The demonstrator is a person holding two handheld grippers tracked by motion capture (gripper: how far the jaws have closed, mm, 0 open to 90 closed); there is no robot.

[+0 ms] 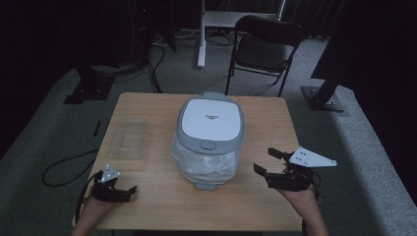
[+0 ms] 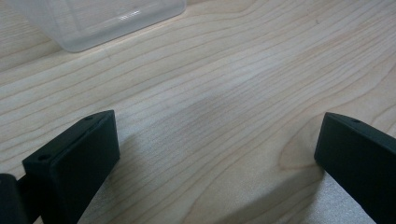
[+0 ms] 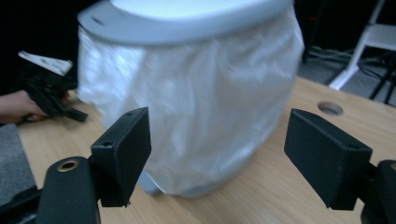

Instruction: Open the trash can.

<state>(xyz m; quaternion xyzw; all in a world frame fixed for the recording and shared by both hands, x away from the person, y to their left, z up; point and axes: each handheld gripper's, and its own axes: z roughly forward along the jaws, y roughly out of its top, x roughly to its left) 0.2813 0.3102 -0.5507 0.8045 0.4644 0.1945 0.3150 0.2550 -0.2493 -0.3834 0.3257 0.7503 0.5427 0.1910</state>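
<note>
A small bin (image 1: 210, 135) with a grey lid (image 1: 210, 120) and a white plastic bag liner (image 1: 204, 167) stands in the middle of the wooden table (image 1: 157, 206). My right gripper (image 1: 265, 161) hovers open to the right of the bin, its jaws pointing at it. In the right gripper view the bag (image 3: 196, 112) sits beyond the wide-apart jaws of my right gripper (image 3: 217, 144), apart from them. My left gripper (image 1: 125, 191) rests open near the table's front left corner. Bare wood lies between the jaws of my left gripper (image 2: 217, 149).
A clear plastic container (image 1: 128, 137) lies on the left side of the table, its corner (image 2: 93, 18) ahead of the left jaws. A black folding chair (image 1: 265, 44) and a white stand leg (image 1: 201, 34) are behind the table. A small round hole (image 3: 330, 108) marks the tabletop.
</note>
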